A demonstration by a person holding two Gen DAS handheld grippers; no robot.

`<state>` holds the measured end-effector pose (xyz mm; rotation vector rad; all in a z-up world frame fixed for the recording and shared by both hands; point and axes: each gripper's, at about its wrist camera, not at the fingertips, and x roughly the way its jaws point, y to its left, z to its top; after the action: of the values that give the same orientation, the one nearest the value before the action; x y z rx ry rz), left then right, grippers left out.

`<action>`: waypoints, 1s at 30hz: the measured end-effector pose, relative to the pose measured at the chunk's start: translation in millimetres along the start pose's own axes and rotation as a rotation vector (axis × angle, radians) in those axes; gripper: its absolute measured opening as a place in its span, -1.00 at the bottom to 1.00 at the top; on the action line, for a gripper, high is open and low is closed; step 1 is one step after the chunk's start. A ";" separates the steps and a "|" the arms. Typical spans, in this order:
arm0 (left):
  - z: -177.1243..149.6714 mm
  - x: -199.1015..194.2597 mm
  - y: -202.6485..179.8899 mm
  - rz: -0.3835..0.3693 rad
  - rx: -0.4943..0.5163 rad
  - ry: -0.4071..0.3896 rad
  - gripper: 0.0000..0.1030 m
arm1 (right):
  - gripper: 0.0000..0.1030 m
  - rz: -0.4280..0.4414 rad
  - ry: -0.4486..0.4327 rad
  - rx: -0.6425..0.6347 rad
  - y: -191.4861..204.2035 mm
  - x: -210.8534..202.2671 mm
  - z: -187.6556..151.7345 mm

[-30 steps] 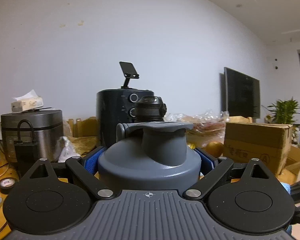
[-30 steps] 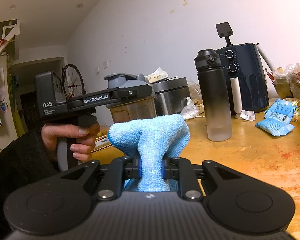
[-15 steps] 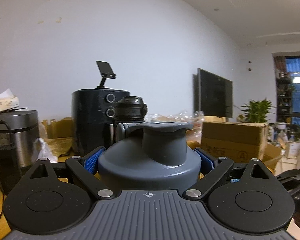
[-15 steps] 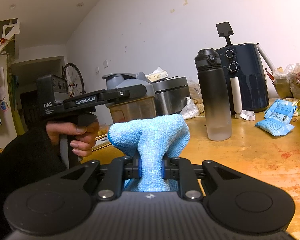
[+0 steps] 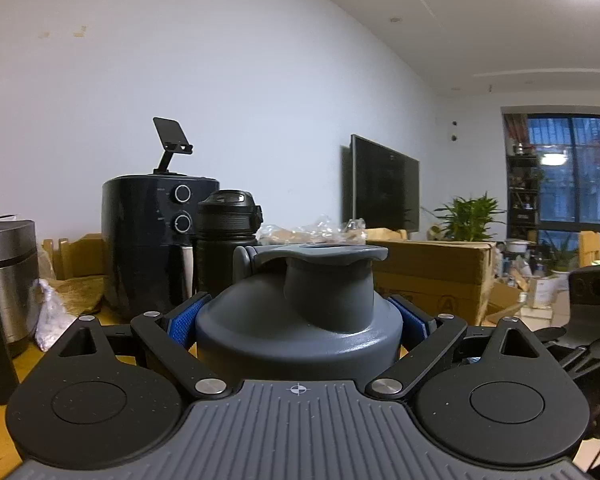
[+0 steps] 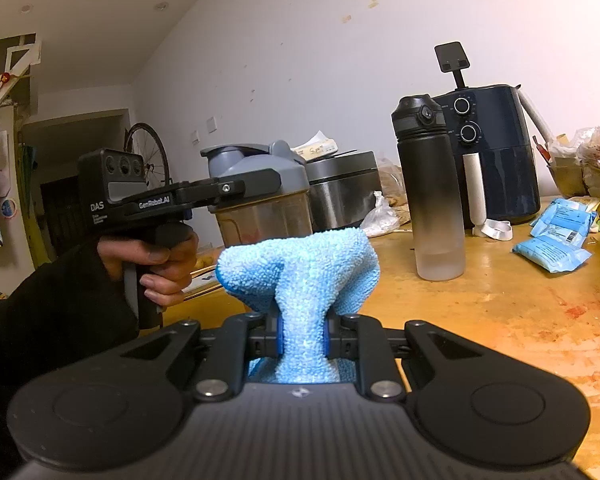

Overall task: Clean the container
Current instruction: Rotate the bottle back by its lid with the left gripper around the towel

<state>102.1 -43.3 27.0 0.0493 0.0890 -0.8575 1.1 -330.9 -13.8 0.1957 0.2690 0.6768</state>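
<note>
My left gripper is shut on a shaker container with a grey lid, clamped just under the lid. In the right wrist view the same container has a clear, stained body and hangs in the air at the left, held by the left gripper. My right gripper is shut on a light blue cloth, which bulges above the jaws. The cloth is apart from the container, below and in front of it.
A black-to-clear water bottle, a dark air fryer with a phone stand on top, a steel cooker and blue packets stand on the wooden table. A cardboard box is at the right.
My left gripper has swung to the right with the container, so the background slid left in its view. The right gripper and cloth have stayed still.
</note>
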 end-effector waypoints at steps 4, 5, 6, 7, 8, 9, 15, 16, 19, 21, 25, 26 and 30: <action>-0.1 1.0 0.9 0.000 0.001 0.001 0.83 | -0.72 0.005 0.003 -0.001 -0.4 3.3 0.3; -0.1 1.3 1.2 0.000 0.001 0.002 0.83 | -0.72 0.007 0.004 -0.002 -0.3 4.6 0.6; -0.2 1.8 1.7 -0.001 0.001 0.002 0.83 | -0.72 0.010 0.004 -0.003 -0.1 5.8 0.9; -0.4 2.1 1.9 -0.001 0.001 0.002 0.83 | -0.72 0.013 0.004 -0.005 0.3 7.0 1.2; -0.4 2.3 2.2 -0.001 0.001 0.003 0.83 | -0.72 0.016 0.004 -0.008 0.8 8.6 1.7; -0.4 2.5 2.5 -0.001 0.001 0.003 0.83 | -0.72 0.019 0.005 -0.012 1.2 10.5 2.3; 0.2 3.3 2.5 0.000 0.000 0.007 0.83 | -0.72 0.032 0.005 -0.034 3.9 22.9 7.8; 0.3 3.3 2.5 0.001 0.000 0.007 0.83 | -0.72 0.036 0.004 -0.039 4.8 25.1 9.0; 0.7 3.4 1.5 0.006 0.000 0.009 0.84 | -0.72 0.045 0.005 -0.058 8.4 31.8 12.3; 0.8 3.1 0.9 0.009 0.000 0.010 0.84 | -0.72 0.052 0.007 -0.067 10.4 37.0 14.3; 1.1 2.7 0.2 0.013 -0.001 0.012 0.84 | -0.72 0.061 0.012 -0.076 13.5 46.6 17.5; 1.4 3.0 0.1 0.014 -0.001 0.013 0.84 | -0.72 0.061 0.014 -0.079 14.0 49.0 18.4; 2.1 3.3 -0.4 0.020 -0.001 0.014 0.84 | -0.72 0.064 0.019 -0.089 15.7 57.1 23.4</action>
<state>104.0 -46.3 28.8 0.0546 0.1018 -0.8367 41.7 -284.6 2.2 0.1130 0.2513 0.7532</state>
